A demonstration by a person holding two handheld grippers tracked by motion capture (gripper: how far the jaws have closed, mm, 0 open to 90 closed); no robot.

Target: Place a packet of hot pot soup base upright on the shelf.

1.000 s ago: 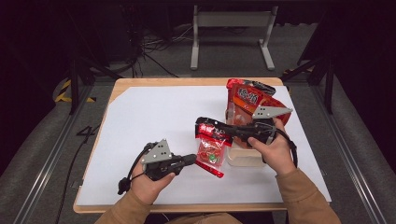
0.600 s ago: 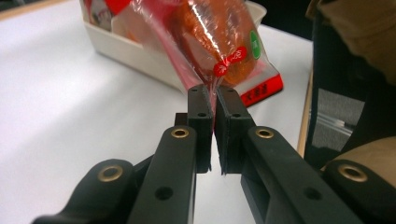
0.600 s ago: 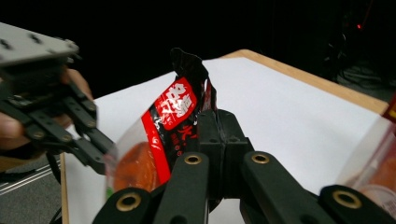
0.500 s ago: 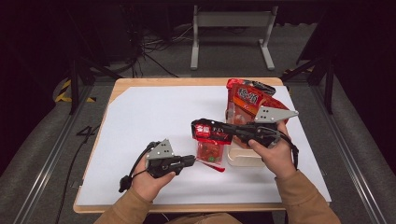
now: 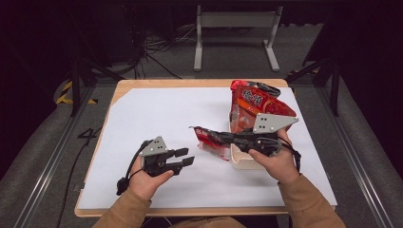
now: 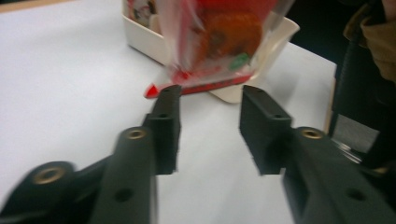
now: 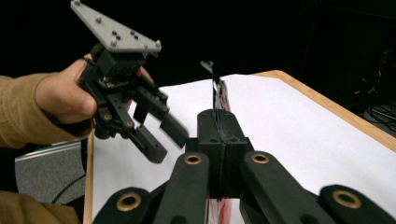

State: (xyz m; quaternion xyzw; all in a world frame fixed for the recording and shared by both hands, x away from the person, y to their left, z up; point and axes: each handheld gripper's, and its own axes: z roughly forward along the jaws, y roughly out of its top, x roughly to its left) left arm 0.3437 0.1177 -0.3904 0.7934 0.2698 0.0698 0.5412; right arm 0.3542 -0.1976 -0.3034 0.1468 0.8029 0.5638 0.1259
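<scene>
Packet [image 5: 212,140] of red and clear plastic hangs from the right tool [image 5: 205,131], whose jaws are pressed together on its top edge. In the right tool's own view the two black jaws meet flat against each other with the thin film of the packet [image 7: 218,91] standing up between them, edge on. Seen from above, the packet is just left of a cream tray [image 5: 244,159] and above the white sheet [image 5: 157,114] that covers the bench [image 5: 128,86]; its long axis runs from the clamped upper edge, toward the bench's middle, down and to the right to its lower edge beside the tray. I cannot tell whether that lower edge touches the sheet. In the left tool's view the packet [image 6: 219,42] hangs in front of the tray [image 6: 140,39], sealed red bottom edge lowest, orange contents showing through the clear part.

The right hand [image 5: 278,164] grips the right tool over the tray, its jaws pointing left across the bench. Behind the tray stands a larger red bag [image 5: 254,102], upright and leaning slightly.

The left tool [image 5: 185,157] is held by the left hand [image 5: 145,178] near the front of the bench, left of the packet and apart from it. Its jaws stand apart, pointing right toward the packet, with nothing between them. In the left tool's view the gap between its jaws lines up with the packet's bottom edge.
</scene>
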